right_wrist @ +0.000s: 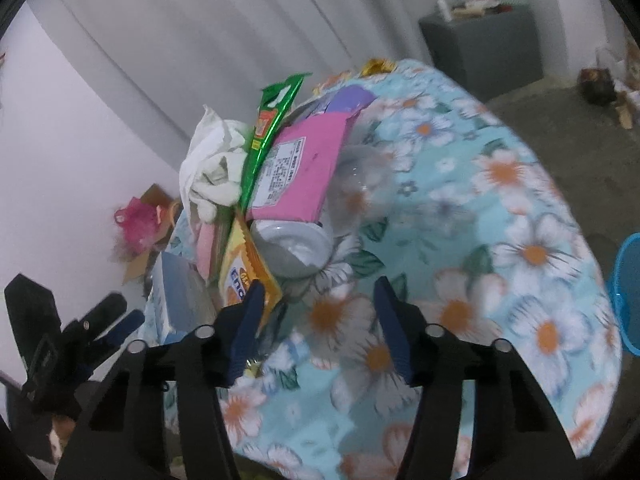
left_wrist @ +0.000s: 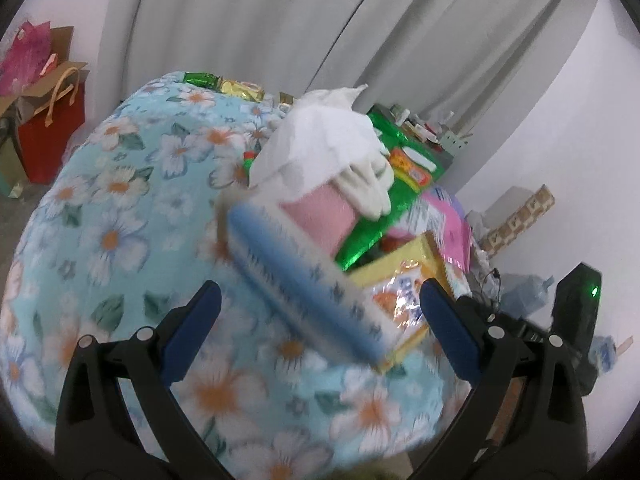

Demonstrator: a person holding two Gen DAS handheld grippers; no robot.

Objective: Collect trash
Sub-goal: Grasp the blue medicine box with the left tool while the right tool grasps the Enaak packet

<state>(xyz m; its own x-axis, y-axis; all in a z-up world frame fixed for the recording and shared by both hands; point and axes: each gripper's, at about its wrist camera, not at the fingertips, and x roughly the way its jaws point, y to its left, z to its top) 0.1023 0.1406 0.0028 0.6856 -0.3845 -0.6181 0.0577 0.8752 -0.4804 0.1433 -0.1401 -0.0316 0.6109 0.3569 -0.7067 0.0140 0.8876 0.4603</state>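
Observation:
A heap of trash lies on the floral blue cloth (left_wrist: 120,208): crumpled white tissue (left_wrist: 316,136), a green foil wrapper (left_wrist: 380,208), a yellow snack packet (left_wrist: 404,280) and a blurred blue-and-white box (left_wrist: 304,276). My left gripper (left_wrist: 320,300) is open, and the box's near end lies in the wide gap without touching the pads. In the right wrist view the same heap shows a pink carton (right_wrist: 304,168), a silvery can (right_wrist: 292,248) and the yellow packet (right_wrist: 244,272). My right gripper (right_wrist: 320,292) is open over bare cloth (right_wrist: 500,220), its left finger (right_wrist: 248,316) against the packet's edge.
A red gift bag (left_wrist: 52,136) and pink wrapping paper (left_wrist: 28,52) stand on the floor to the left. A grey cabinet (right_wrist: 484,48) with small items stands by the curtain. A blue basket's rim (right_wrist: 628,300) shows at the right edge. The left gripper's body (right_wrist: 100,324) is beside the heap.

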